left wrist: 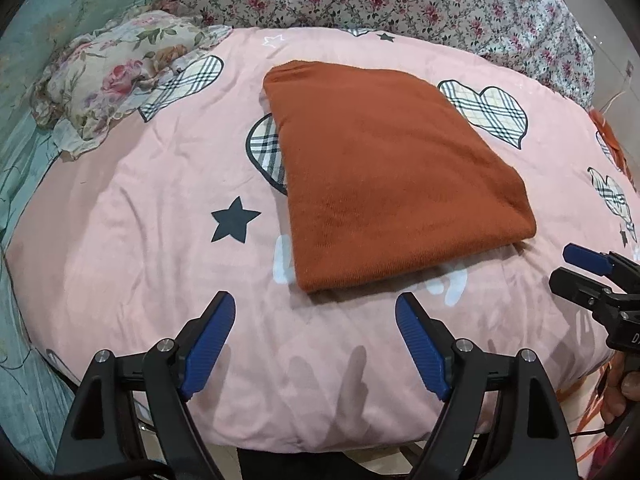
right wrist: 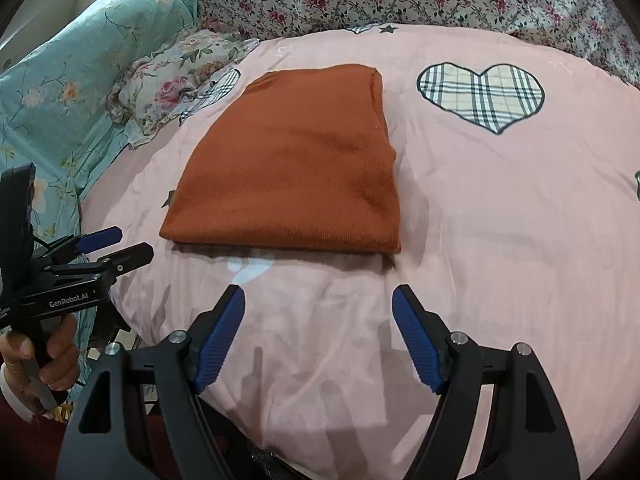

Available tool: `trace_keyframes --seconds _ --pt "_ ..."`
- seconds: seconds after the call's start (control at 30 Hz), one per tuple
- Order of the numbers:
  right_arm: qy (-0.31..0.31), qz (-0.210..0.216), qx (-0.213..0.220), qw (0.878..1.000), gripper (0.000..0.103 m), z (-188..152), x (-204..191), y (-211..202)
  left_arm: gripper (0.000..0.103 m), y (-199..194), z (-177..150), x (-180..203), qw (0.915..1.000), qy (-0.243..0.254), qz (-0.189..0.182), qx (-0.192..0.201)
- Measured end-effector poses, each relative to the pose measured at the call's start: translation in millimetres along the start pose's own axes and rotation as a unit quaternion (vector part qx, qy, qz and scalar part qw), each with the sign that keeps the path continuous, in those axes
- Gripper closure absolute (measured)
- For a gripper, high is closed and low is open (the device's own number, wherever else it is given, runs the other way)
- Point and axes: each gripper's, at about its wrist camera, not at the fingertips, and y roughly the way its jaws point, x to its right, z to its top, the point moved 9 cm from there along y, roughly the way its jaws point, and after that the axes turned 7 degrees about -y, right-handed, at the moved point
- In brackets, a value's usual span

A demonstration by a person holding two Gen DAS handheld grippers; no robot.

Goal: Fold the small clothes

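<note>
- Left wrist view: on a pink quilt (left wrist: pixel 140 208) with hearts and stars, the rust-orange cloth (left wrist: pixel 384 172) lay folded flat; the left gripper (left wrist: pixel 316 312) hung wide and empty just short of it.
- Right wrist view: the right gripper (right wrist: pixel 318 304) was likewise spread wide, holding nothing; the folding looked finished or nearly so.

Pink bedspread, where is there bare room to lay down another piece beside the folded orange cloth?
The pink bedspread is bare right of the folded orange cloth, below the plaid heart. A bare strip also lies between the cloth and both open grippers, left and right. The far left is crowded by the floral pillow.
</note>
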Motion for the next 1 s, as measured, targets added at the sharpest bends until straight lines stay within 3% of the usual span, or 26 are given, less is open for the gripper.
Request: trace_keyframes --seconds 0.4,0.83,1.0 --pt "-0.01 0.011 0.002 1.0 0.026 30 -6 14 0.02 1 28 5 0.9997 -0.017 0.001 0.017" --pt "-0.034 0.024 0.021 0.999 0.022 81 10 24 0.019 22 67 9 0.9989 -0.011 0.038 0.024" --pt "-0.012 0.033 0.015 0.999 0.022 113 36 52 0.018 42 98 11 0.9994 -0.031 0.007 0.014"
